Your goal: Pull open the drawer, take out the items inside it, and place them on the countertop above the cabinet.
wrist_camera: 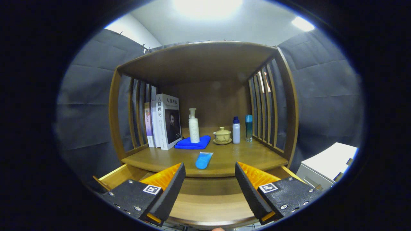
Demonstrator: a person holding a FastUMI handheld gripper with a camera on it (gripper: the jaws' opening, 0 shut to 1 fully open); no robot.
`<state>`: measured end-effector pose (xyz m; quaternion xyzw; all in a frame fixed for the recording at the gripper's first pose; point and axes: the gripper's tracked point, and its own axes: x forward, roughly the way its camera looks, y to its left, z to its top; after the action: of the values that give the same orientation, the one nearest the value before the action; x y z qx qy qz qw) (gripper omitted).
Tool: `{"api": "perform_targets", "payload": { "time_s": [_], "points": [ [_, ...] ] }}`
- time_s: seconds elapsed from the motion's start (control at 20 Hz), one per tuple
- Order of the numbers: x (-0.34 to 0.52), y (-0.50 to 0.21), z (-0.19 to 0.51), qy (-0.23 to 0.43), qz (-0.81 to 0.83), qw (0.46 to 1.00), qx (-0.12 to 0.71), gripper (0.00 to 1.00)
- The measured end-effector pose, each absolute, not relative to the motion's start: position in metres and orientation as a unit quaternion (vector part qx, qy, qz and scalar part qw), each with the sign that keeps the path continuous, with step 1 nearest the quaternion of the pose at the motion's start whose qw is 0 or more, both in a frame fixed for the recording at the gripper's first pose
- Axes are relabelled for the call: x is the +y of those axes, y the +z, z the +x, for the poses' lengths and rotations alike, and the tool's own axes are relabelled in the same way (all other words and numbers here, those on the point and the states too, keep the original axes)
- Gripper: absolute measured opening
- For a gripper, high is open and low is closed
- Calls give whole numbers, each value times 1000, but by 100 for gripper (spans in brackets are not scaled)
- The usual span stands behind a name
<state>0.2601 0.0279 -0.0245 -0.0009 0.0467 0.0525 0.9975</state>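
My gripper (pixel 210 186) is open, its two orange-and-black fingers spread wide with nothing between them. Below and between the fingers lies the pulled-out wooden drawer (pixel 205 205), whose visible floor is bare wood. Just beyond the fingertips is the wooden countertop (pixel 257 157) of the cabinet. A blue tube (pixel 203 160) lies on its front part, a little ahead of the gap between the fingers.
Further back on the countertop stand books (pixel 165 125) at the left, a white pump bottle (pixel 193 126) on a folded blue cloth (pixel 193 143), a lidded tea bowl (pixel 222 135), a white bottle (pixel 236 130) and a teal bottle (pixel 249 127). Slatted side walls and a top board enclose it. A white box (pixel 330 162) stands right.
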Motion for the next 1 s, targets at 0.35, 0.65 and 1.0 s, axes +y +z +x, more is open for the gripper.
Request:
{"api": "perform_targets", "payload": {
  "time_s": [0.35,0.65,1.0],
  "points": [
    [29,-46,207,58,-16,998,24,95],
    [31,-79,183,63,-27,997,30,96],
    [35,-103,161,62,-25,997,30,95]
  ]
}}
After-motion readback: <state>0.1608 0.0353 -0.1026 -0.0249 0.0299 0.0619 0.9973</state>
